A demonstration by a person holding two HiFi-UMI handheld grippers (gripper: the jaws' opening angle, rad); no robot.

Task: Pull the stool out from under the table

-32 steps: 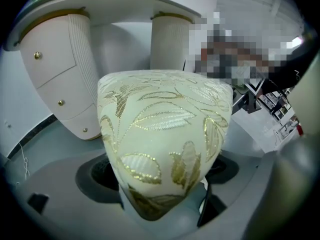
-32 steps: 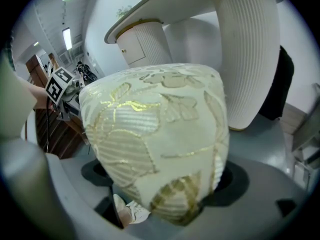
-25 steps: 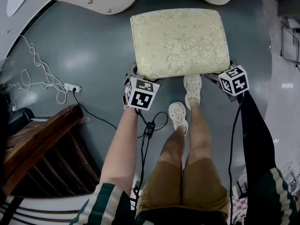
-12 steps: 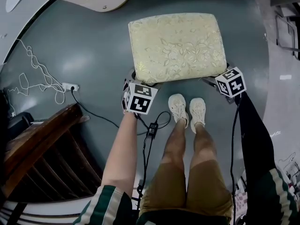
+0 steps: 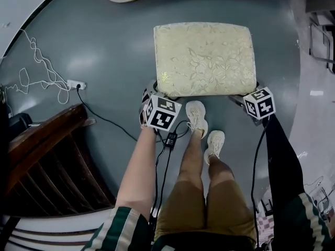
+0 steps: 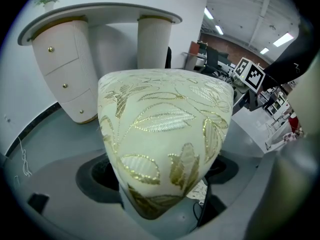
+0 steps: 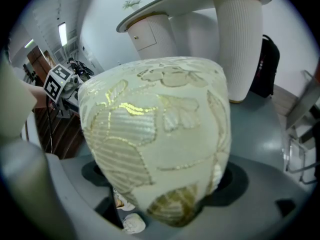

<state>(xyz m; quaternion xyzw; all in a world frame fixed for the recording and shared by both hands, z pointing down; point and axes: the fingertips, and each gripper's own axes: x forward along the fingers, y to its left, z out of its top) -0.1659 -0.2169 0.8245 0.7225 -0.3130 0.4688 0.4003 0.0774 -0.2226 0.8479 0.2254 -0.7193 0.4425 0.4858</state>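
Left tool [image 5: 151, 91], right tool [image 5: 246, 93]: clamped, down-tilted

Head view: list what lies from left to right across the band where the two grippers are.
White power strip with tangled cord → left gripper → cream gold-embroidered cushioned stool → right gripper

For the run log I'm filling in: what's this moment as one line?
cream gold-patterned cushioned stool out from under white table | left tongs clamped on near-left corner | right tongs clamped on near-right corner
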